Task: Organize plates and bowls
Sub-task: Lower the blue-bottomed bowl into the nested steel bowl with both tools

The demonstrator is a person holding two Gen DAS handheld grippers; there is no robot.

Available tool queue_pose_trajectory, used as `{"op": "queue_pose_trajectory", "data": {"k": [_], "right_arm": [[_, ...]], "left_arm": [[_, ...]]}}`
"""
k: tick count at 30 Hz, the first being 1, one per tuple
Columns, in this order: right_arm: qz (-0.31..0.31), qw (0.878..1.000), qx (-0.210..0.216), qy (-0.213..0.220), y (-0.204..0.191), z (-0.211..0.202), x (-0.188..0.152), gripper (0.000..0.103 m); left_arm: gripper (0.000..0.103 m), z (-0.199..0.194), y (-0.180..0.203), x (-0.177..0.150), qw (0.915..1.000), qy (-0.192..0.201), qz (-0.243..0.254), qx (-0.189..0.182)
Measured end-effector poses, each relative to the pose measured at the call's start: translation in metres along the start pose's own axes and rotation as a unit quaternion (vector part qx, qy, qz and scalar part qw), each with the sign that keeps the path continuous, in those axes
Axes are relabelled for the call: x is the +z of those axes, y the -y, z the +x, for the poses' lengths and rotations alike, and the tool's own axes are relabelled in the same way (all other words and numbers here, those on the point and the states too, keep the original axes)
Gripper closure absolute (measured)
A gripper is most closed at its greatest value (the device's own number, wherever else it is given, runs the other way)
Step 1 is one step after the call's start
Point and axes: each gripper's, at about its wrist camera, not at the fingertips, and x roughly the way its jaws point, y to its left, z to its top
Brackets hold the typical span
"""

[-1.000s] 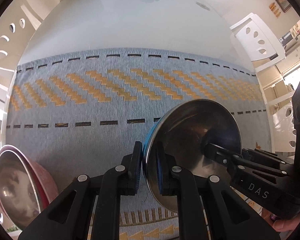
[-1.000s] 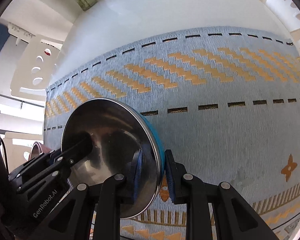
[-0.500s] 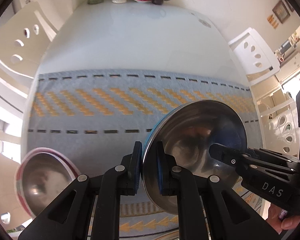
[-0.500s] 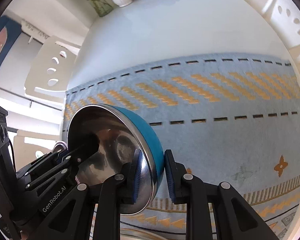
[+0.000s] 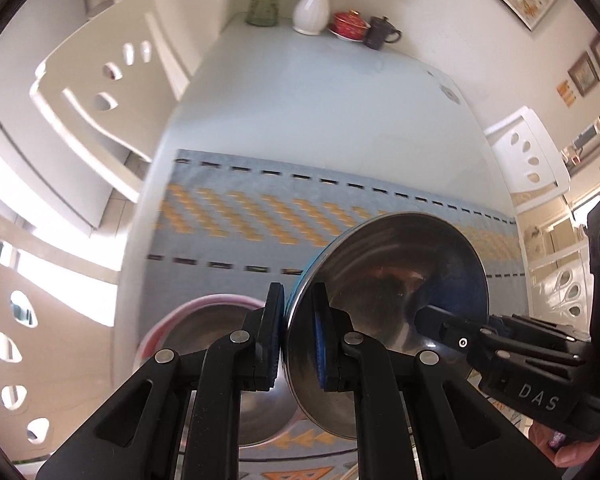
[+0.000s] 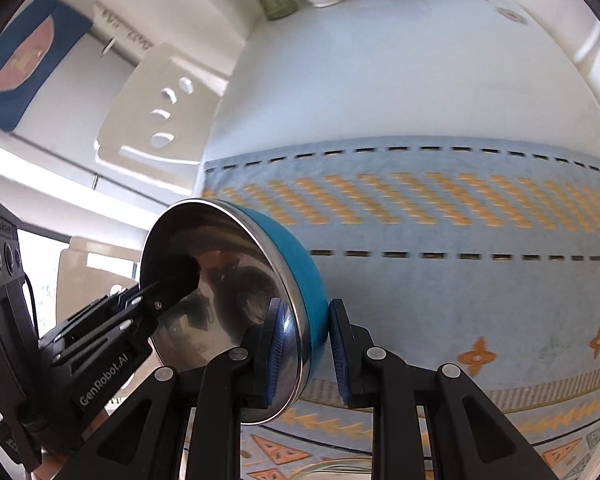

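Together, the left tool (image 5: pixel 296 336) and right tool (image 6: pixel 302 354) each clench opposite rims of one blue-sided steel bowl (image 6: pixel 236 304) — held tilted above the patterned cloth (image 6: pixel 440 292) on the desk (image 5: pixel 320 100), a pink-rimmed bowl (image 5: pixel 208 320) just beside it.

1. Bright daylight floods in from overexposed windows on the left.
2. Fisheye lenses bend the glossy white table (image 5: pixel 324 104) and leave dark corners.
3. Motion blur smears the pink-rimmed steel bowl (image 5: pixel 204 320) and the blue-grey patterned runner (image 6: pixel 460 288).
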Motion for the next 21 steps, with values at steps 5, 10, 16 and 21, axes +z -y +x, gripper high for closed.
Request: {"op": "queue_pose_trajectory", "data": {"k": [5, 10, 16, 21], "right_arm": [[-0.01, 1.0, -0.002, -0.011, -0.027, 0.013, -0.004, 0.081], [-0.013, 1.0, -0.004, -0.021, -0.046, 0.026, -0.005, 0.081], [-0.016, 0.999, -0.011, -0.04, -0.061, 0.044, -0.009, 0.081], [-0.015, 0.998, -0.018, -0.058, -0.068, 0.059, -0.013, 0.081]], "left_arm": [[0.094, -0.004, -0.025, -0.006, 1.0, -0.006, -0.004, 0.006], [0.093, -0.003, -0.048, -0.014, 0.9998, -0.015, -0.013, 0.007], [0.093, 0.003, -0.068, -0.022, 0.9993, -0.03, -0.021, 0.004], [0.092, 0.009, -0.078, -0.032, 0.9987, -0.045, -0.021, 0.009]]}}
